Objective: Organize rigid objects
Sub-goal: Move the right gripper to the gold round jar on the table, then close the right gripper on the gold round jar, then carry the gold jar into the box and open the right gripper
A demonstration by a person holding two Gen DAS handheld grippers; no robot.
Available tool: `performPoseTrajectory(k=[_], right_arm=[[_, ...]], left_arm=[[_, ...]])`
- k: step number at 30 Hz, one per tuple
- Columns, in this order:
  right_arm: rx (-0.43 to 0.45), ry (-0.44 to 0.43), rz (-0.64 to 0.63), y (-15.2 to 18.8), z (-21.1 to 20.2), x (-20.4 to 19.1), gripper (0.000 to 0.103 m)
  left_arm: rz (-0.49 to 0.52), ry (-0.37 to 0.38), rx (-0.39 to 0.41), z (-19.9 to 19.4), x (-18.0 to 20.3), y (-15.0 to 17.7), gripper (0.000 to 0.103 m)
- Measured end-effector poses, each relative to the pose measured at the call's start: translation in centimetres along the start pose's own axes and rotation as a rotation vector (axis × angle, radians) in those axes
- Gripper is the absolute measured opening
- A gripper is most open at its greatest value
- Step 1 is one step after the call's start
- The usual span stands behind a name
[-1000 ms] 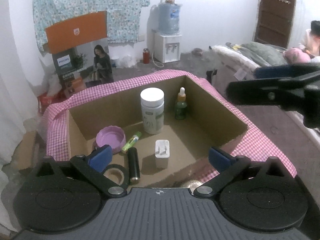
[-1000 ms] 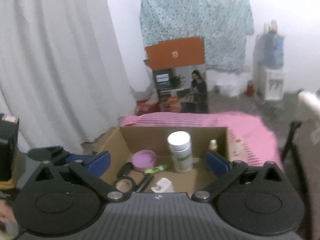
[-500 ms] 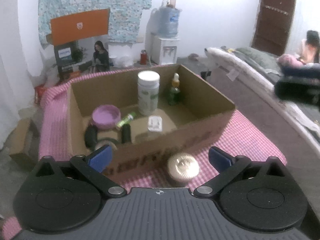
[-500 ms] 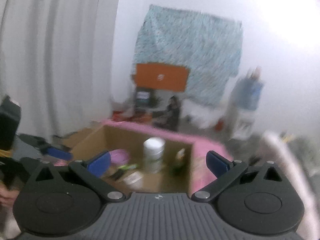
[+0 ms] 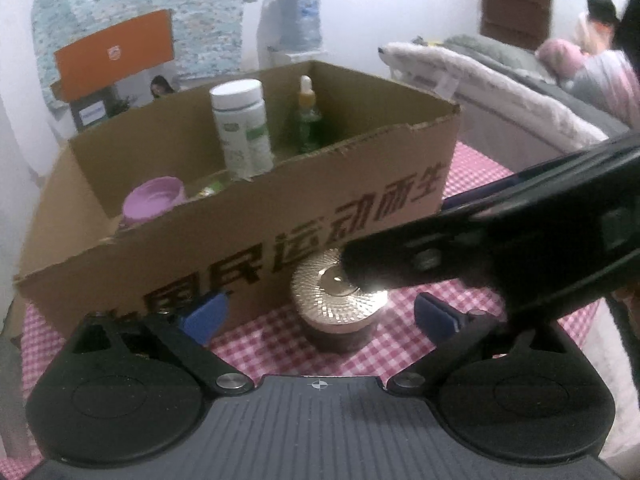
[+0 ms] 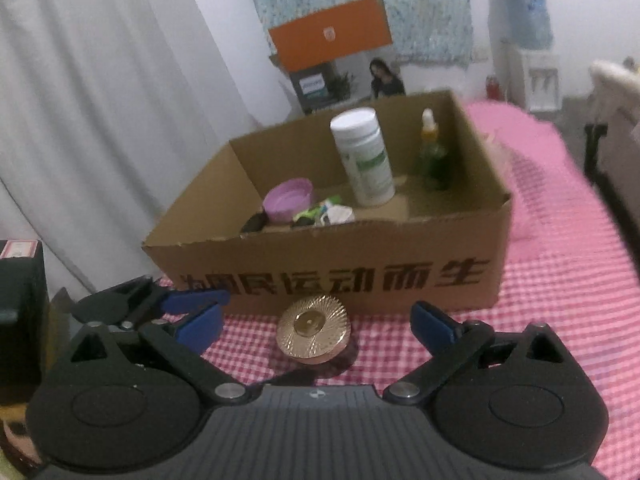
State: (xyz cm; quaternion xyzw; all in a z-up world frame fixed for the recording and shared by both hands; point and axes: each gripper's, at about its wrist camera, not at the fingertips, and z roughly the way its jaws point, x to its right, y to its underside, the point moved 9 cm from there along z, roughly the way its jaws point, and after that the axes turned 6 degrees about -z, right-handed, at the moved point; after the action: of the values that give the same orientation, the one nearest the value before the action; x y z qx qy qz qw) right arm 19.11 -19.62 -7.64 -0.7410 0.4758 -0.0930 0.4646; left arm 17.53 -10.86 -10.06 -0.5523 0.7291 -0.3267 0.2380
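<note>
Sitting outside: gold-lidded jar (image 6: 314,332) upright on the pink checked cloth (image 6: 560,320), just beside the cardboard box (image 6: 360,272) front wall — not yet in.
Direction from tools: jar dead ahead of both, centred between spread fingers.
Left gripper (image 5: 320,312): released, jaws wide, nothing held.
Right gripper (image 6: 316,320): also wide, empty — in the left view its finger crosses above the lid.
Nearer hand: cannot tell.
Axis: vertical; round, so any side grasp fits.
Box contents: white bottle (image 6: 362,156), dropper bottle (image 6: 434,152), purple lid (image 6: 288,200).
</note>
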Motion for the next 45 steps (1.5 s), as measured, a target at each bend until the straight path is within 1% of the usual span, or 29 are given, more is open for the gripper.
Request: performPoseTrajectory(k=[2,4,5,6,7,9,11,13,16,19,24,27,31,36,39,42,45], right_arm=[[-0.026,-0.015,0.016,0.6,1.2,0.1,0.093],[-0.051,-0.033,0.039,1.0,2.2,0.4,0.082],[-0.062,-0.04,0.05,1.2,2.5,0.6,0.081],[-0.072,-0.046,0.061,1.4,2.9,0.7,0.078],[-0.083,-0.056,0.073,1.6,3.3,0.8,0.074],[-0.101,-0.072,0.09,1.9,3.9,0.9,0.07],[-0.116,-0.092,0.112,2.1,4.4,1.1,0.066],[-0.126,-0.108,0.134,2.3,4.8,1.2,0.063],[-0.135,-0.128,0.167,2.3,5.3,1.5,0.057],[-0.141,-0.129,0.185,2.2,5.5,1.8,0.053],[-0.142,-0.124,0.186,2.2,4.8,1.7,0.051],[-0.131,-0.124,0.174,1.8,3.6,1.1,0.051],[-0.092,-0.131,0.139,0.5,1.1,-0.1,0.051],[0.001,-0.139,0.051,-3.4,-3.0,-1.7,0.051],[0.044,-0.128,-0.012,-6.2,-4.5,-2.0,0.051],[0.047,-0.119,-0.044,-9.1,-4.5,-1.2,0.051],[-0.01,-0.114,-0.041,-11.5,-2.6,0.6,0.051]], left_arm=[[0.006,0.008,-0.009,0.5,0.2,0.1,0.095],[0.01,0.017,-0.017,1.0,0.3,0.2,0.089],[0.011,0.021,-0.021,1.3,0.4,0.4,0.087],[0.011,0.026,-0.024,1.4,0.4,0.5,0.082],[0.012,0.03,-0.029,1.6,0.4,0.5,0.079],[0.006,0.035,-0.039,2.0,0.4,0.5,0.075],[-0.004,0.042,-0.044,2.2,0.4,0.7,0.069],[-0.013,0.051,-0.047,2.3,0.3,0.7,0.057],[-0.023,0.059,-0.044,2.4,0.3,0.7,0.056],[-0.028,0.059,-0.042,2.2,0.3,0.8,0.056],[-0.041,0.073,-0.032,1.1,0.7,0.5,0.056],[-0.029,0.074,-0.004,-0.5,1.1,-0.2,0.056],[-0.012,0.076,0.067,-3.7,1.5,-2.4,0.056],[-0.013,0.082,0.162,-6.6,1.5,-6.9,0.056],[-0.028,0.096,0.185,-6.3,1.2,-9.9,0.056],[-0.046,0.107,0.169,-4.2,0.9,-12.2,0.056],[-0.076,0.125,0.11,-1.4,0.5,-13.0,0.056]])
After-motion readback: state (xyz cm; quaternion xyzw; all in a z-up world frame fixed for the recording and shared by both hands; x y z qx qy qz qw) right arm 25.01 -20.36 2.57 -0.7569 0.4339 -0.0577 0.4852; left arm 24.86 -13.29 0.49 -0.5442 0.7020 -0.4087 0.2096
